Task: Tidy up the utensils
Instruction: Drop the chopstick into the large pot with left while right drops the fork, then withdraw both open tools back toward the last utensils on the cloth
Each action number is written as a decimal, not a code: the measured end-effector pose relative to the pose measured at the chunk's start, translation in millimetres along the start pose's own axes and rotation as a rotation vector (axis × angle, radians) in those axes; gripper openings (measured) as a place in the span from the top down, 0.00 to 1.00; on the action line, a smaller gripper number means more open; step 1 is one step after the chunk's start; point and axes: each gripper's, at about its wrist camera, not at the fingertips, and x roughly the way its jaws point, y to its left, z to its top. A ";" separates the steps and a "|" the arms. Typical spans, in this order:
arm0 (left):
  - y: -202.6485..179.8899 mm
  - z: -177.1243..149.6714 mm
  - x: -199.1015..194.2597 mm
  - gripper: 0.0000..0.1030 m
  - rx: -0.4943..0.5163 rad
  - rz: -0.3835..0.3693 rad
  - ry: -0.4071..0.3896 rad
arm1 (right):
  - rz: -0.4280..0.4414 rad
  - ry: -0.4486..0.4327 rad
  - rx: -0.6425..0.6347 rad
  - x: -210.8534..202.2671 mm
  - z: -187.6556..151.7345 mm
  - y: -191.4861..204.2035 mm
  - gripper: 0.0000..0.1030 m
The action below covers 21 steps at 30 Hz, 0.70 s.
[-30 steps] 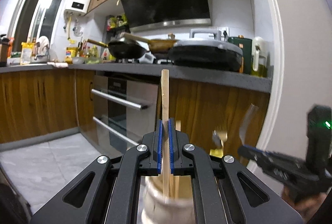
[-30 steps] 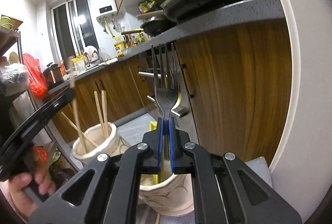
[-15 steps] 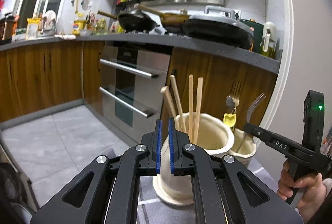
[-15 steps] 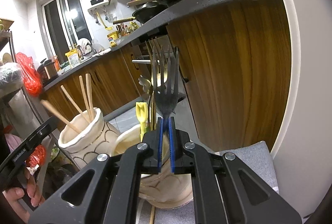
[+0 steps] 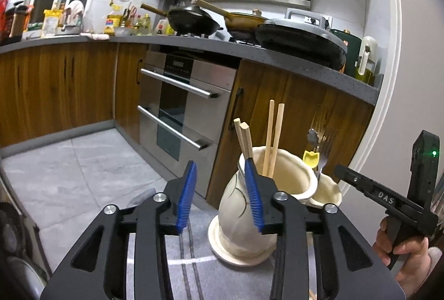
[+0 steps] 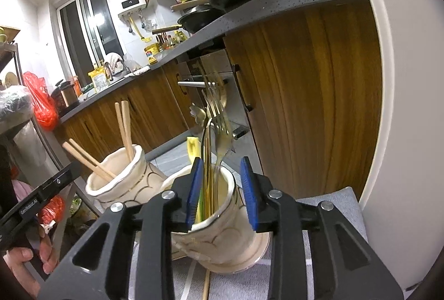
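Observation:
Two cream ceramic holders stand on a grey mat. The chopstick holder [image 5: 258, 214] [image 6: 119, 180] holds several wooden chopsticks [image 5: 273, 139] [image 6: 125, 128]. The other holder [image 6: 222, 233] [image 5: 327, 193] holds forks [image 6: 219, 122], a spoon and a yellow-handled utensil [image 6: 193, 147]. My left gripper [image 5: 220, 196] is open and empty, just left of the chopstick holder. My right gripper [image 6: 222, 191] is open and empty, with its jaws on either side of the fork holder's rim. The forks look blurred.
The grey mat [image 5: 194, 277] covers the surface under the holders. A loose chopstick [image 6: 206, 286] lies on the mat by the fork holder. Wooden cabinets [image 6: 305, 105] and an oven [image 5: 180, 111] stand close behind. A white wall [image 6: 402, 133] is at the right.
My left gripper let go of a chopstick into its holder, drew back and opened. My right gripper lowered the fork into the other holder and opened.

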 end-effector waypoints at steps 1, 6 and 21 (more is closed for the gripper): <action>-0.4 -0.6 -3.8 0.57 0.004 0.003 0.001 | -0.002 -0.004 -0.001 -4.8 -1.1 -0.8 0.65; -2.8 -5.1 -21.8 0.25 0.021 0.033 -0.009 | 0.007 -0.004 0.023 -36.0 -12.3 -10.4 0.29; -5.1 -55.6 -74.6 0.05 0.041 0.049 0.122 | -0.014 0.206 -0.113 -75.9 -74.5 8.9 0.05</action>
